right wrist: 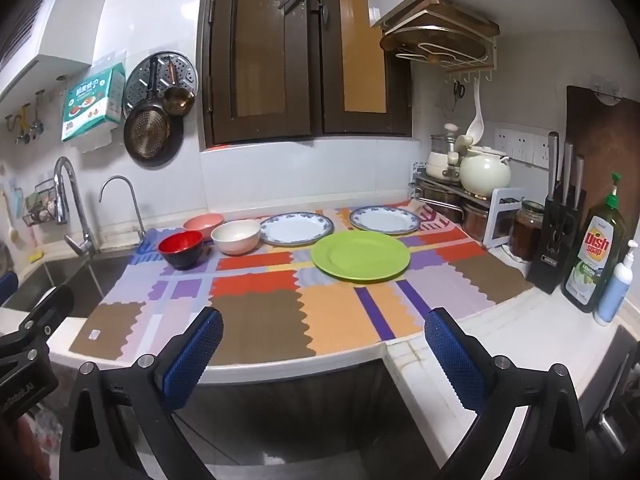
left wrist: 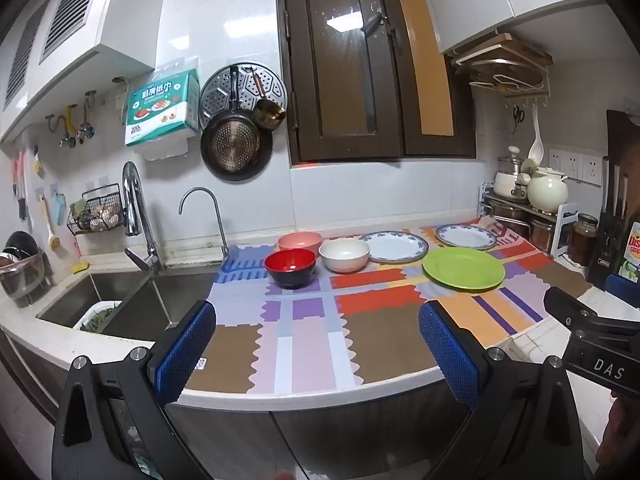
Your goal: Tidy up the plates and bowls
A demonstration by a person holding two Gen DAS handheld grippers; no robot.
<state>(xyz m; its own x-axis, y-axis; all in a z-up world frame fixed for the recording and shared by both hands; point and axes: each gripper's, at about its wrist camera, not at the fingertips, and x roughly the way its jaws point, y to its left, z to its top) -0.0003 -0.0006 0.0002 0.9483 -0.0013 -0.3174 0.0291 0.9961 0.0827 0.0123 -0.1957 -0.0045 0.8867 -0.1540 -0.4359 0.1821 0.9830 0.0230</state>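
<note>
Even indoor light, fairly bright. Ceiling lamp glare on window glass [left wrist: 340, 20] and wall tiles [left wrist: 224, 28]. Strong fisheye bending, dark vignette corners. Sharp focus, soft shadows.

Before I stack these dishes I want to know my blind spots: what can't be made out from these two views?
- Red bowl, both views: its far inner wall shows, the bottom is hidden by its own near rim.
- Pink bowl, both views: its front is hidden by the red and white bowl.
- Sink, right wrist view: cut off by the left edge.
- Jar contents: too dark to tell.
</note>
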